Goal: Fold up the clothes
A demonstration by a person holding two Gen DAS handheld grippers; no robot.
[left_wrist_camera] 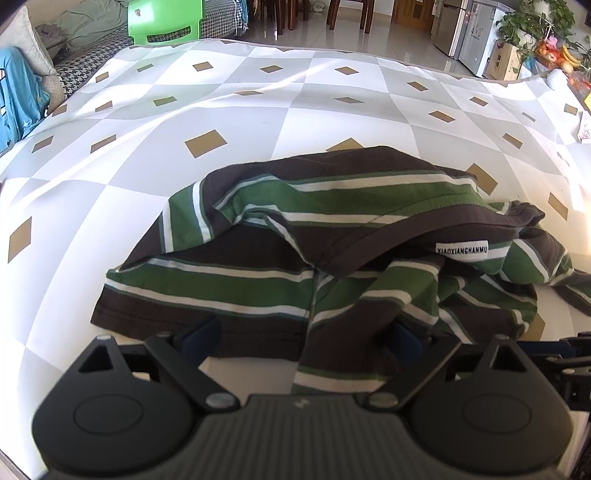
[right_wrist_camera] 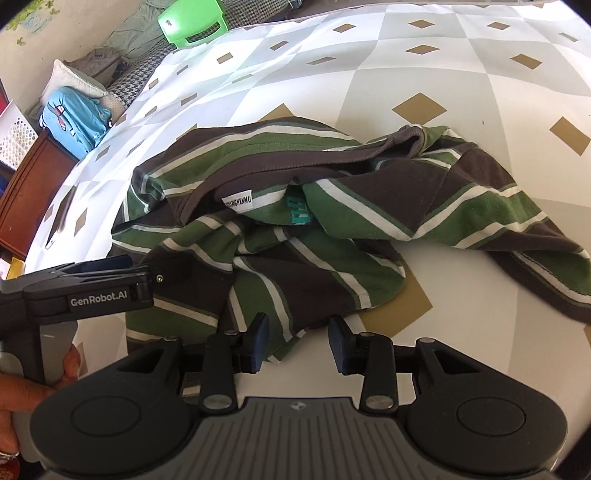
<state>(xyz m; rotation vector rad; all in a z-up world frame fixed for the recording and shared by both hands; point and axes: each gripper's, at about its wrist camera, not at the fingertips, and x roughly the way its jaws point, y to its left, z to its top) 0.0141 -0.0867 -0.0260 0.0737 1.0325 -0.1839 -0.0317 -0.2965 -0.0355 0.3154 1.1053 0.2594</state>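
Striped T-shirt (left_wrist_camera: 332, 236) crumpled on the table (left_wrist_camera: 258, 110), just ahead of both hand-held grippers.
Left hand-held gripper (left_wrist_camera: 306, 332) spread wide over the hem; right hand-held gripper (right_wrist_camera: 297, 341) gapes narrower, empty. Overlapping layers risk one pinch catching several, dragging the heap instead of spreading it.

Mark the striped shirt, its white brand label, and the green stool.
striped shirt (right_wrist_camera: 332, 206): right wrist view, on a green stripe near the middle of the crumpled body.
white brand label (left_wrist_camera: 462, 250): left wrist view, centre of the printed tag.
green stool (left_wrist_camera: 165, 16): left wrist view, on its upper panel.
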